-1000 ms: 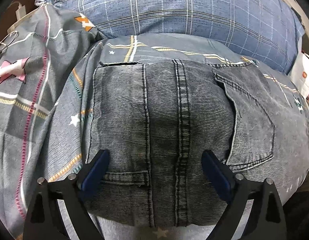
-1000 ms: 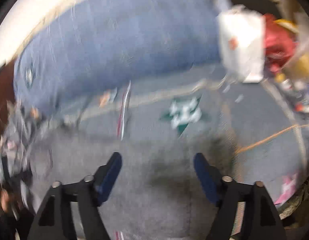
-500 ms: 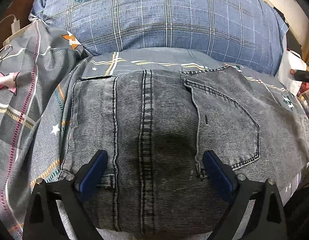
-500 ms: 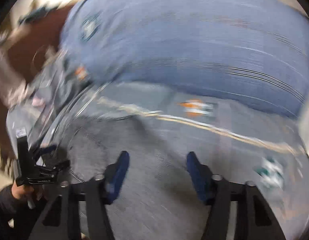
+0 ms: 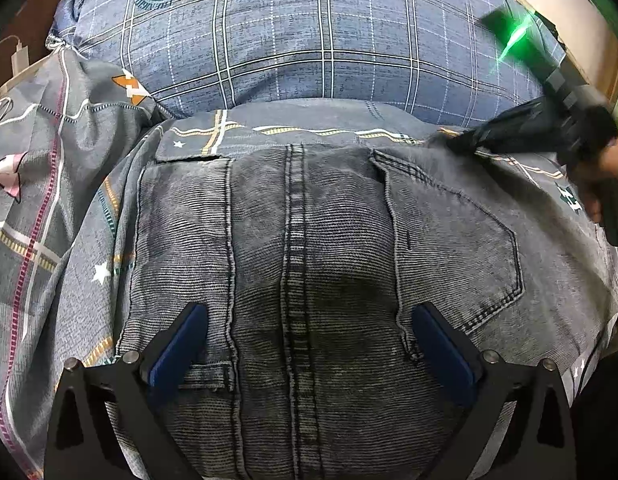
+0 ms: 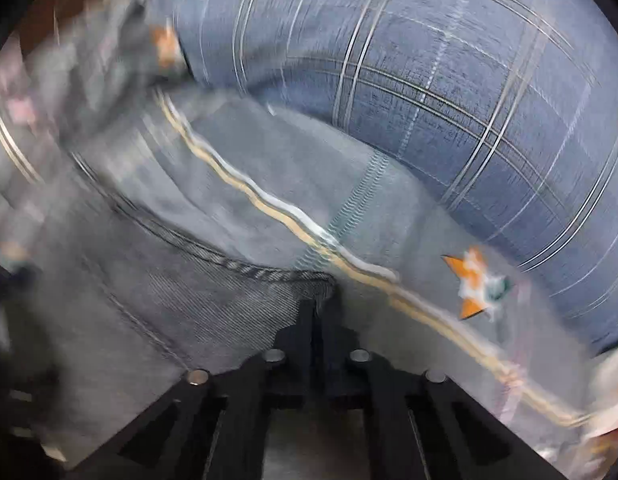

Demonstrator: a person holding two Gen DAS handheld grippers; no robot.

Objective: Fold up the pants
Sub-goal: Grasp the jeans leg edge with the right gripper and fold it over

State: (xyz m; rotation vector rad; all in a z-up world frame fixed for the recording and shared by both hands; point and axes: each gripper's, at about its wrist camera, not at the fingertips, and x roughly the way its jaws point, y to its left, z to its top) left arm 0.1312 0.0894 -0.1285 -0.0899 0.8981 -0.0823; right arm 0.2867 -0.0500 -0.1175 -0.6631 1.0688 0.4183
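Partway through, by the look of it: grey jeans (image 5: 309, 248) lying flat on a bed (image 5: 61, 240), back side up, already compact, with the centre seam running straight away from the left camera and one back pocket showing on the right. No legs trailing in view, so probably folded over at least once; still left, most likely, one more fold and a tidy-up.

Left claw (image 5: 305, 344) spread as wide as it goes, blue pads hovering over the near part of the jeans either side of the centre seam, nothing between them pinched; whether the pads touch the cloth, hard to say. Jaws just been easing further apart.

Right claw (image 6: 315, 304) pressed together after just closing, tips nipping the far right corner of the jeans, right at the stitched edge, close to the patterned bedsheet. Same claw visible from the left view as a dark blur at the upper right, near the big blue checked pillow (image 5: 309, 48). Picture smeared, so the depth of the bite unclear.

Grip on that corner looks like the start of the next fold toward the near side.
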